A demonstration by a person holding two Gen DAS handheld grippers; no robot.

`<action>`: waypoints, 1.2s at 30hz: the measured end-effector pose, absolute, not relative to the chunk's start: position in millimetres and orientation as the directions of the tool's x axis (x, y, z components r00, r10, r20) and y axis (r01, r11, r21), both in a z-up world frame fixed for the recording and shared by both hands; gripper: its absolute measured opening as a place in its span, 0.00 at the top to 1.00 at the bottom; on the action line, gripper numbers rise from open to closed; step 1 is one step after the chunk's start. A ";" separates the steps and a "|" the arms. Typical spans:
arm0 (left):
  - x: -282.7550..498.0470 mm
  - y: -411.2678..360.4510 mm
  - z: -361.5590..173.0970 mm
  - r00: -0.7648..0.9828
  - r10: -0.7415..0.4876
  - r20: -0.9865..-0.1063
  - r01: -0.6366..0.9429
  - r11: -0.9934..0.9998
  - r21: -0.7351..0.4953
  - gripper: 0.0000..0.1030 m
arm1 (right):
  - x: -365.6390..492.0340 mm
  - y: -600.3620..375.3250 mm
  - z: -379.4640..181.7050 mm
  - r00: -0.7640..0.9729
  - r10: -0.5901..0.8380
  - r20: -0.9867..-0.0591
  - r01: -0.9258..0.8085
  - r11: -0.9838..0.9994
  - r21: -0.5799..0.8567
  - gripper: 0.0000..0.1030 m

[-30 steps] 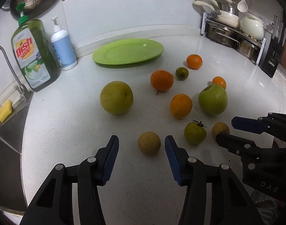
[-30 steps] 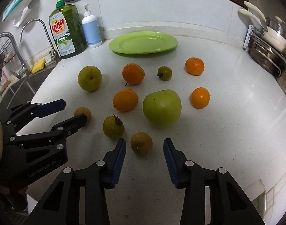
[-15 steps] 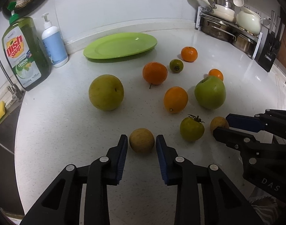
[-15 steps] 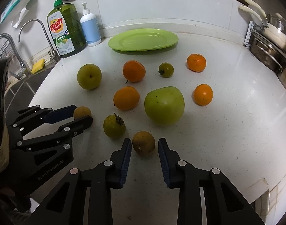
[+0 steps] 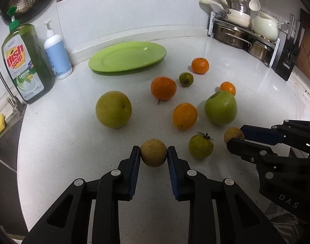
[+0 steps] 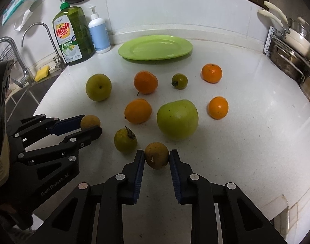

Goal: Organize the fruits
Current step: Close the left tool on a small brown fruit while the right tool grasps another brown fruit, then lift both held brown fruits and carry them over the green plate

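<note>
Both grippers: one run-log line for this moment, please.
left gripper: shut on tan fruit | right gripper: shut on brown fruit | green plate: bare

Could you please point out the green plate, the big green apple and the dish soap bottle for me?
green plate [image 6: 155, 47], right wrist view, on its flat centre.
big green apple [image 6: 177, 119], right wrist view, middle of its skin.
dish soap bottle [image 5: 22, 65], left wrist view, on its label.

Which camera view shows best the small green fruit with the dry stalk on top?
The right wrist view shows it best: the green fruit with the dry stalk lies close and unobstructed, left of the right gripper. The left wrist view also shows it whole, farther to one side, between the two grippers.
</note>
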State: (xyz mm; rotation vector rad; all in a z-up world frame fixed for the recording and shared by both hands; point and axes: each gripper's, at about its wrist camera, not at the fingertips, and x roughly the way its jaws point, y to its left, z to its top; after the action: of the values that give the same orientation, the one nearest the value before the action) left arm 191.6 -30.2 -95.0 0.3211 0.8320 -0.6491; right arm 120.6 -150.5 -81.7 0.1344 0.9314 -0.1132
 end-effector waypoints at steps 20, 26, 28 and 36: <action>190.9 -25.4 -39.0 0.635 -0.379 -0.673 0.546 0.837 0.044 0.73 | 129.3 -152.7 -32.9 0.714 0.009 -0.700 0.040 0.998 0.054 0.74; 194.3 -34.5 -24.5 0.663 -0.359 -0.657 0.493 0.870 0.022 0.73 | 142.8 -170.4 -16.9 0.745 0.070 -0.663 -0.022 0.997 0.080 0.74; 197.1 -38.8 -18.7 0.678 -0.358 -0.642 0.481 0.876 0.020 0.73 | 147.8 -176.3 -13.1 0.753 0.083 -0.653 -0.039 0.996 0.082 0.74; 218.4 -60.6 2.6 0.726 -0.339 -0.598 0.450 0.892 0.040 0.73 | 176.6 -198.5 5.0 0.794 0.106 -0.599 -0.079 0.994 0.072 0.74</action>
State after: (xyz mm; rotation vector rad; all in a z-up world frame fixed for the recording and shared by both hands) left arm 218.4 -60.6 2.6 0.1879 0.6209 -0.4374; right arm 176.6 -198.5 5.0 0.0438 0.6458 0.0994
